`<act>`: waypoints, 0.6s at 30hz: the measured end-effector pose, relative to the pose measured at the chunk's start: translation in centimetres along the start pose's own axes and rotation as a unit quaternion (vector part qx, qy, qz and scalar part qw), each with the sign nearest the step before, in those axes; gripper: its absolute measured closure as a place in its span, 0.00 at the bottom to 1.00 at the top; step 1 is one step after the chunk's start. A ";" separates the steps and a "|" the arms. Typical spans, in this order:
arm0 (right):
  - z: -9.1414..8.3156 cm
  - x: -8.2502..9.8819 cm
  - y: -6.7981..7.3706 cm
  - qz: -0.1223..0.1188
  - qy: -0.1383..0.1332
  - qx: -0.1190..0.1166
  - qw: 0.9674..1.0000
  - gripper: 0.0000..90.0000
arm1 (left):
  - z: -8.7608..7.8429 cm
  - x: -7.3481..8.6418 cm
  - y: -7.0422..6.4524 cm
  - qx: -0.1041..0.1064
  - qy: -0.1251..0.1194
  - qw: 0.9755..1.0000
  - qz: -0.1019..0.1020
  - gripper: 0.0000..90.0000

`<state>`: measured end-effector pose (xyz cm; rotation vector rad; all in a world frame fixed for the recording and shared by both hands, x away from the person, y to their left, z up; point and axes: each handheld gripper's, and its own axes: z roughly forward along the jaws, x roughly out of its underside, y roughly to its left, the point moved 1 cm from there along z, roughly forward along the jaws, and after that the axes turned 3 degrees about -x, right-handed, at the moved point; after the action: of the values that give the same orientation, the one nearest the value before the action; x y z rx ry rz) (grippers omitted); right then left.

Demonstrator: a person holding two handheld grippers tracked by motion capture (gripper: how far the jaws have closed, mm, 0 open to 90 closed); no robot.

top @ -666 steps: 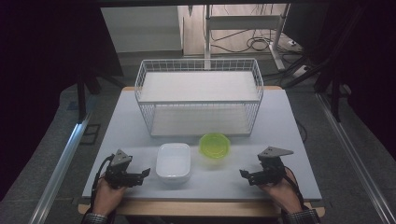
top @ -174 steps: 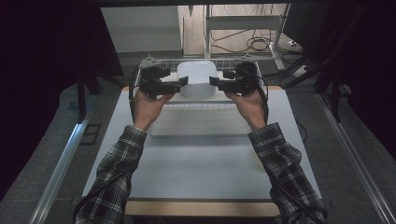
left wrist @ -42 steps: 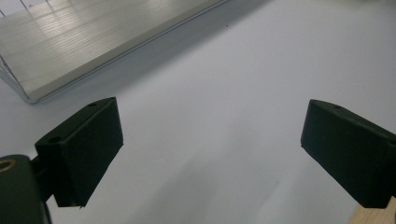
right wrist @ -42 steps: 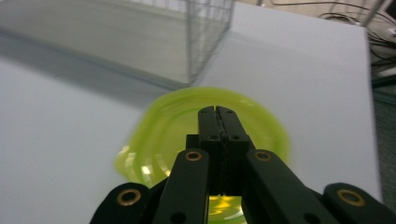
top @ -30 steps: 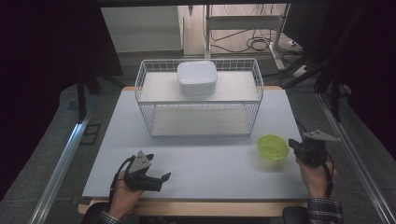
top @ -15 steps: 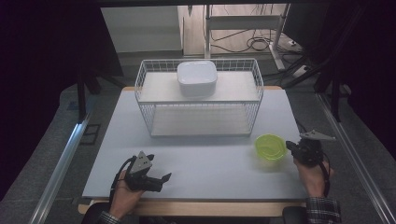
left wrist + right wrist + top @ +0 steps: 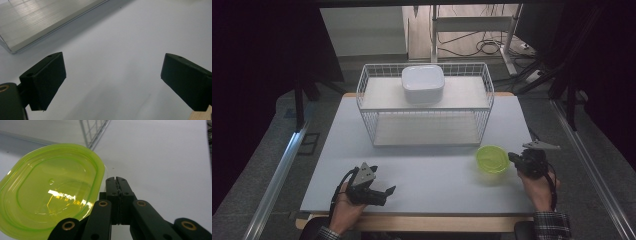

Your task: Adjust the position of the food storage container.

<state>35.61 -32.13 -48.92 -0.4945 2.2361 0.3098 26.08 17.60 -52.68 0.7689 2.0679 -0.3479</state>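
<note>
A lime-green translucent bowl (image 7: 492, 159) sits on the white table, right of centre. My right gripper (image 7: 512, 158) points left at it from the right, shut. In the right gripper view the closed jaws (image 7: 116, 180) lie against the right side of the bowl's (image 7: 50, 187) rim, and nothing shows between them. My left gripper (image 7: 387, 196) rests near the front left edge of the table, held in a hand. Its jaws (image 7: 112, 70) stand wide open over bare table. A white lidded container (image 7: 422, 82) sits on the top shelf of the white wire rack (image 7: 367, 107).
The wire rack stands across the back half of the table (image 7: 437, 185), and its lower shelf (image 7: 37, 22) shows in the left gripper view. Dark curtains, metal rails and floor cables surround the table.
The right gripper and the green bowl have both shifted a little to the left. The left gripper has stayed where it was.
</note>
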 end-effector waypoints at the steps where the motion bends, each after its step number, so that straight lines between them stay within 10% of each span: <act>1: 0.1 -0.1 0.3 -0.002 0.001 -0.004 1.000 0.99 | 0.0 0.0 0.0 0.000 0.000 1.000 0.001 0.06; 18: 2.0 -0.8 4.9 -0.009 0.013 -0.053 0.998 0.98 | 0.1 0.0 -0.1 0.000 0.005 1.000 0.003 0.06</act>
<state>35.21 -26.83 -49.33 -0.5780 2.2480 0.4165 26.11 17.48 -52.77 0.7789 2.0734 -0.3412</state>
